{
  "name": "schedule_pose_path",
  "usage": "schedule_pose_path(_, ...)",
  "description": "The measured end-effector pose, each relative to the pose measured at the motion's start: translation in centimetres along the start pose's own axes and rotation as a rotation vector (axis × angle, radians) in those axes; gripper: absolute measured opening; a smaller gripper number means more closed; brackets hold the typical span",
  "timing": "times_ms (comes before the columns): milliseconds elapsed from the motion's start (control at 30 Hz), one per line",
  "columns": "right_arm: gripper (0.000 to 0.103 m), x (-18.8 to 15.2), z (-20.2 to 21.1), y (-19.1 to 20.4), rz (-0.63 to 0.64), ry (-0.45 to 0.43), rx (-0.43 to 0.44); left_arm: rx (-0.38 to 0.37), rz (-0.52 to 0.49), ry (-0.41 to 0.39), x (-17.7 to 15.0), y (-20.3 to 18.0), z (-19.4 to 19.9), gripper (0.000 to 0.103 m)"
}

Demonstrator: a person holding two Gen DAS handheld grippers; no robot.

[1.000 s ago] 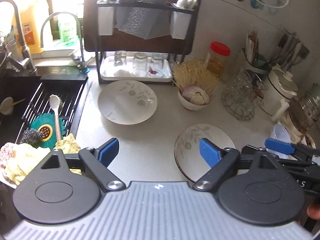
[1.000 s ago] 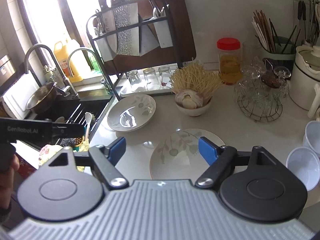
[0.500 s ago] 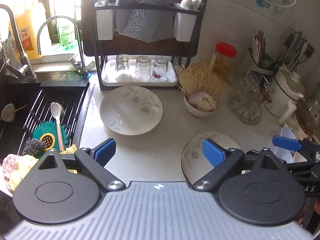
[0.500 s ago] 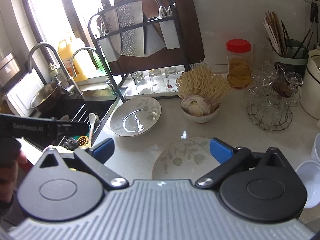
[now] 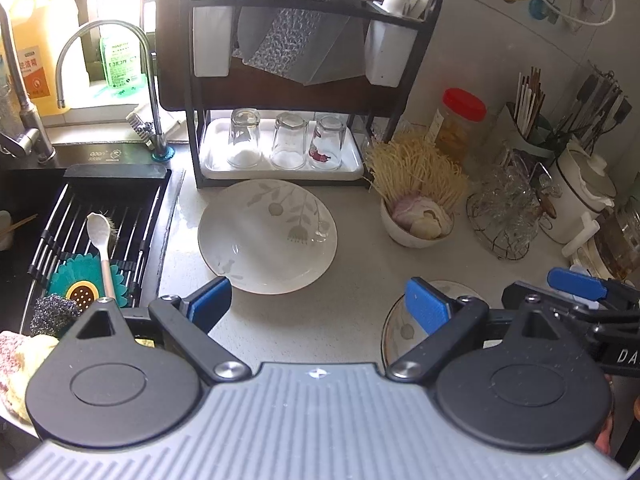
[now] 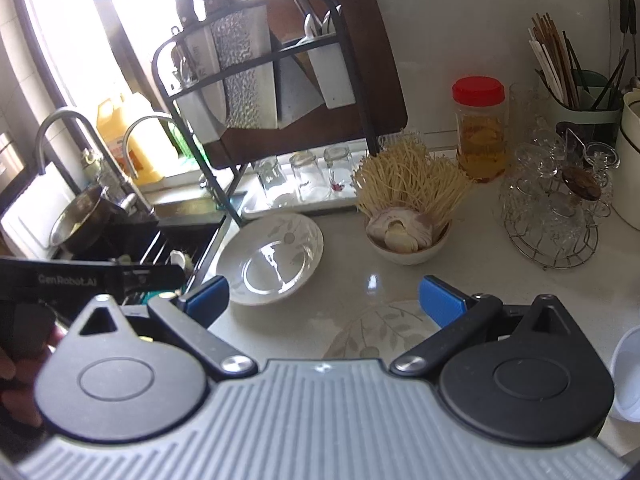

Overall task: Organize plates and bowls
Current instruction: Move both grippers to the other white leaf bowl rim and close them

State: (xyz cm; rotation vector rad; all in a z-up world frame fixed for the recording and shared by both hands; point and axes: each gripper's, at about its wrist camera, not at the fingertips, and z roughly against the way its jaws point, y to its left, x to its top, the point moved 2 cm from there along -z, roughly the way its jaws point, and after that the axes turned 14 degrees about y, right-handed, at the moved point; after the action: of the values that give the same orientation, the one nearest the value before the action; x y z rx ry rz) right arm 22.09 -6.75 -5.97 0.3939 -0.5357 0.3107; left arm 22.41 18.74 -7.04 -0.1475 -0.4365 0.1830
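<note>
Plates come first here: a deep plate with a grey leaf print lies on the pale desk just in front of the dish rack, and a flatter leaf-print plate lies nearer, partly under the right tool. Both look like glazed ceramic, so I judge them stiff, fairly heavy, slippery and liable to chip. The rim is the likeliest place to take hold, one pad over and one under the edge, since the flat plate sits flush on the desk. A small bowl holding garlic and dried noodles stands to the right of the deep plate, and I judge it lighter.

The right tool's jaws have just been opening and now stand wide, with nothing between the pads. The left tool is spread wide too and holds nothing.

Readable writing: "GenRobot.AI" on the left tool's body in the right wrist view; the bottle labels by the window are too blurred to read.
</note>
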Motion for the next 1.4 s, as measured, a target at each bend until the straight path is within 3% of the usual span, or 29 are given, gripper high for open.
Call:
schedule_pose_path(467,0.103,2.4,-4.6,1.1,-0.02,0.059,-0.01,-0.037,-0.012,0.047,3.8,3.6,-4.6,0.096)
schedule_pose_path(933,0.102,4.2,-10.8,1.5,-0.064,0.151,0.015,0.0,0.03,0.119,6.8,8.2,-9.4,0.096)
schedule_pose_path(1133,0.096,5.6,-14.4,2.2,-0.05,0.201,-0.004,-0.034,0.053,0.17,8.0,10.4,-12.5,0.096)
schedule_pose_path(1300,0.082,6.2,-17.8,2.8,-0.043,0.254,-0.019,-0.055,0.084,0.2,9.0,12.0,-15.7,0.096)
schedule_pose_path(1400,0.079,6.2,-19.5,2.9,-0.055,0.268,-0.047,-0.073,0.101,0.218,9.5,12.7,-17.5,0.095)
